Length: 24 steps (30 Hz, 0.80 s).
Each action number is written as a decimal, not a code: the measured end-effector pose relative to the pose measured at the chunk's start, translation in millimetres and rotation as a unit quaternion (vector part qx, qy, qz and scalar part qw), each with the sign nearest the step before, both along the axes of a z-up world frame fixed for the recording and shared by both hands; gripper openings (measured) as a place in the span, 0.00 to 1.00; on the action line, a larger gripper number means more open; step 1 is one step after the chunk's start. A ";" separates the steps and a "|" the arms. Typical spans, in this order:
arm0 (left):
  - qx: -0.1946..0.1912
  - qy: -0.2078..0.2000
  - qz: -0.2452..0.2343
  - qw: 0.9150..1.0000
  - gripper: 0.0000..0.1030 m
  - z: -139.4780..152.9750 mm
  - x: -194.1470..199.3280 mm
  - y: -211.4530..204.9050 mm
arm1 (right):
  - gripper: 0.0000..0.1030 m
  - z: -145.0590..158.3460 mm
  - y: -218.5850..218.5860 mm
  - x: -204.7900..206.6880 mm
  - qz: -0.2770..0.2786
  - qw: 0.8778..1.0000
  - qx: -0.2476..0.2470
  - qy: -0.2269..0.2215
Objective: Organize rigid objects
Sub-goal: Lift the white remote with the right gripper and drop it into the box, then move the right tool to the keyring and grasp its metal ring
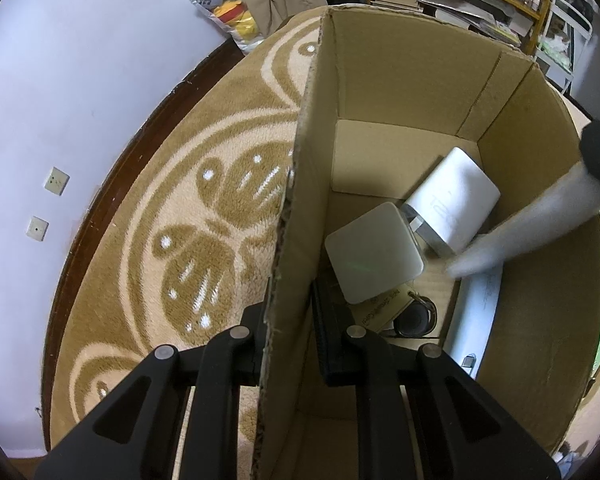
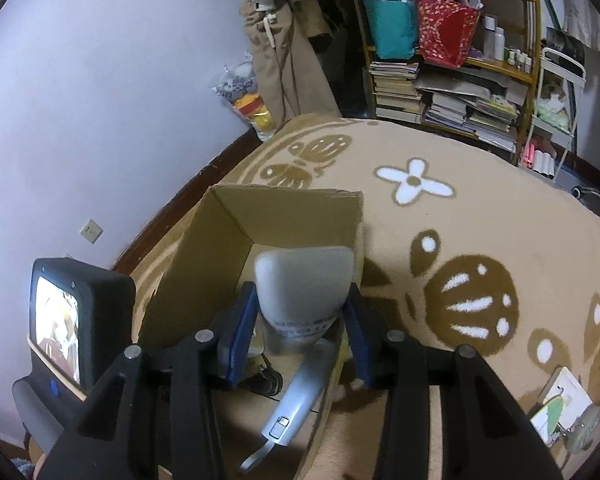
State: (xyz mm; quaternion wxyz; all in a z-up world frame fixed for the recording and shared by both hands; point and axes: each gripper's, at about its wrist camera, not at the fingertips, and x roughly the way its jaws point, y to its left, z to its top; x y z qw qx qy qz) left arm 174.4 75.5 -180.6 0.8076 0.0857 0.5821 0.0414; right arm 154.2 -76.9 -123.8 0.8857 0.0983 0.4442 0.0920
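Observation:
A cardboard box (image 1: 400, 68) stands open on the rug. My left gripper (image 1: 290, 328) is shut on the box's left wall, one finger outside and one inside. Inside lie a flat white square device (image 1: 374, 254), a white boxy unit (image 1: 454, 200), a small black object (image 1: 416, 320) and a long white piece (image 1: 478, 312). My right gripper (image 2: 300, 332) is shut on a grey-white handheld device (image 2: 302, 280) and holds it over the box (image 2: 236, 236). That device shows blurred in the left wrist view (image 1: 532, 232), reaching into the box from the right.
A patterned tan rug (image 2: 460, 216) covers the floor. A bookshelf (image 2: 452, 92) with books and bags stands at the back. A plush toy bag (image 2: 248, 96) leans on the wall. Loose cards (image 2: 560, 408) lie on the rug at right.

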 end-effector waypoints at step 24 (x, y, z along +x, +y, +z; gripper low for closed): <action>0.003 -0.002 -0.001 1.000 0.13 0.2 -1.1 -0.2 | 0.90 2.2 -92.2 -56.3 -0.088 0.993 -0.074 0.013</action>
